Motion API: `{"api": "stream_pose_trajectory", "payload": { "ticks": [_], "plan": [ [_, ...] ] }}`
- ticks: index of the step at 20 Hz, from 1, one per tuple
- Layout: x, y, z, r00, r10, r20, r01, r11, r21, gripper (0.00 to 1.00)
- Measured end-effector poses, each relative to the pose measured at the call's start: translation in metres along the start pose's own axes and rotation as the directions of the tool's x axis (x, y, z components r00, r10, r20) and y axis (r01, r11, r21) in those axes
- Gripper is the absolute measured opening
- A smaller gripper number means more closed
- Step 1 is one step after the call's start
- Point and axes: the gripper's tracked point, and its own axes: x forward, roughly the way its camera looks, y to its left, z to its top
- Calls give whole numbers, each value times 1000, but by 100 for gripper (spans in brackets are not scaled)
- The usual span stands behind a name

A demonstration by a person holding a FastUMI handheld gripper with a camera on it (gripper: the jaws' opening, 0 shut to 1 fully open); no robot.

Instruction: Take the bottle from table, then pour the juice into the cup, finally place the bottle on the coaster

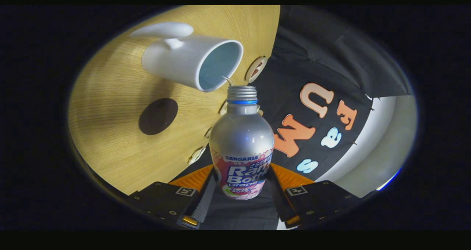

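Observation:
A silver bottle [241,139] with a pink and blue label and an uncapped threaded neck stands out between my fingers, and my gripper [241,185] is shut on its lower body. The whole view is rolled over, so the bottle is tilted with its mouth close to the rim of a white cup [187,59] with a handle. The cup stands on the wooden table [110,106]; its inside looks pale blue. A dark round coaster [158,116] lies on the table beside the cup, off to one side of the bottle. Whether juice is flowing I cannot tell.
The table's edge runs just behind the bottle, with small pale tags [255,69] fixed along it. Beyond the edge hangs the booth's black cloth wall [323,59], and a pale floor [382,143] shows past it.

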Motion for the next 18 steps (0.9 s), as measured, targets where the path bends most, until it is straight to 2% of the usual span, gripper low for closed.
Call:
{"api": "stream_pose_trajectory", "payload": {
  "ticks": [14, 16, 18],
  "plan": [
    [-1, 2, 0, 1000, 15, -14, -15, 1000, 21, 73],
    [0, 4, 0, 1000, 27, -7, -26, 998, 53, 73],
    [-1, 13, 1, 997, 74, 1, -74, 989, 130, 74]
  ]
}}
